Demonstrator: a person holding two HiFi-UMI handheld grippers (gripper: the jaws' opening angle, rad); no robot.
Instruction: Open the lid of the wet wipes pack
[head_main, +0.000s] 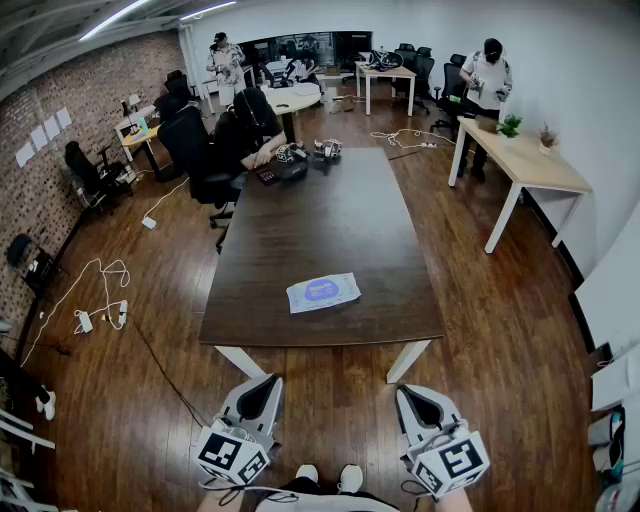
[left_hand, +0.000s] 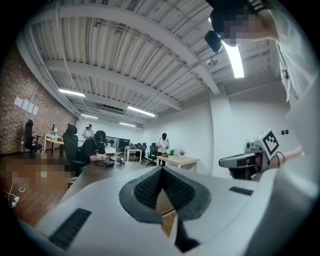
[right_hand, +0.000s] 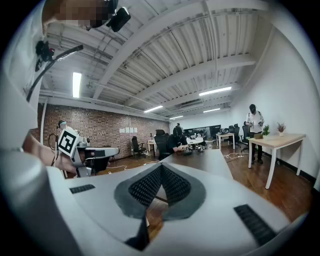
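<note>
The left gripper (head_main: 264, 383) has its jaws closed together: in the left gripper view (left_hand: 161, 170) the ribbed dark pads (left_hand: 145, 190) meet at their tips, with only floor showing through the small gap behind them. The right gripper (head_main: 416, 393) is closed in the same way, its pads (right_hand: 176, 186) touching tip to tip in the right gripper view (right_hand: 161, 167). Both grippers are held roughly level and side by side, apart from each other, low in front of the person and above the wooden floor (head_main: 500, 330). The person's shoes (head_main: 328, 474) show between them. Each gripper view catches the other gripper off to one side, marker cube (right_hand: 67, 141) included.

Both sets of jaws point toward the dark counter (head_main: 330, 215) but stop short of its near edge. The wet wipes pack (head_main: 323, 292) lies flat on the near part of the counter, well apart from both grippers. It is pale blue with a darker patch at the middle of its top; the lid is too small to read.

At the counter's far end a seated person (head_main: 250, 125) leans over some gear. A light desk (head_main: 525, 160) stands to the right, and cables (head_main: 100, 300) lie on the floor to the left.
</note>
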